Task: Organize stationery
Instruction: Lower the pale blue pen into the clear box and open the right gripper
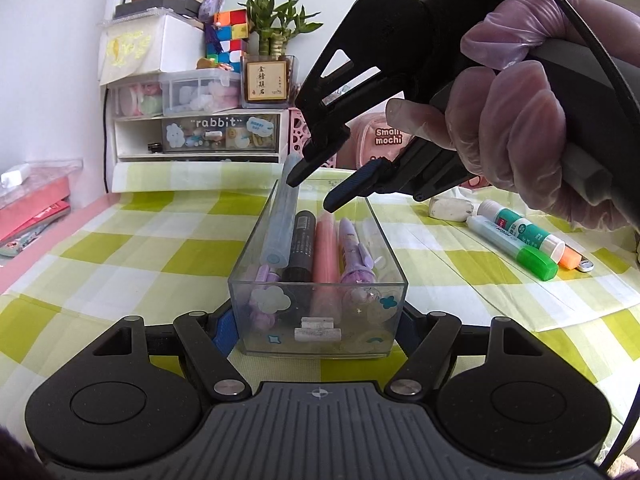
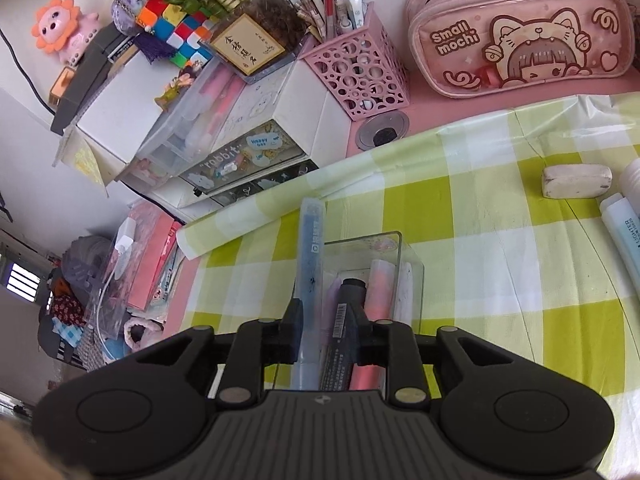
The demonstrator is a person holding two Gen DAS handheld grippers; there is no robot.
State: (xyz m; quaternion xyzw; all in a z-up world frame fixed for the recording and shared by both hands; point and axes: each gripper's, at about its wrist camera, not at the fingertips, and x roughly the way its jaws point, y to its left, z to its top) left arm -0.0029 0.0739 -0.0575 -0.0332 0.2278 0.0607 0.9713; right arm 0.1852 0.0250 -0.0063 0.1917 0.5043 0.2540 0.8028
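A clear plastic box stands on the checked cloth and holds a long blue marker, a black marker, a pink highlighter and a purple pen. My left gripper is shut on the near end of the box, one finger on each side wall. My right gripper hovers open over the far end, its fingers either side of the blue marker's top. In the right wrist view the right gripper straddles the blue marker and the black marker, not clamping either.
On the cloth to the right lie an eraser, a green-capped highlighter and a glue stick. At the back stand a drawer unit, a pink pen holder and a pink pencil case. Books lie left.
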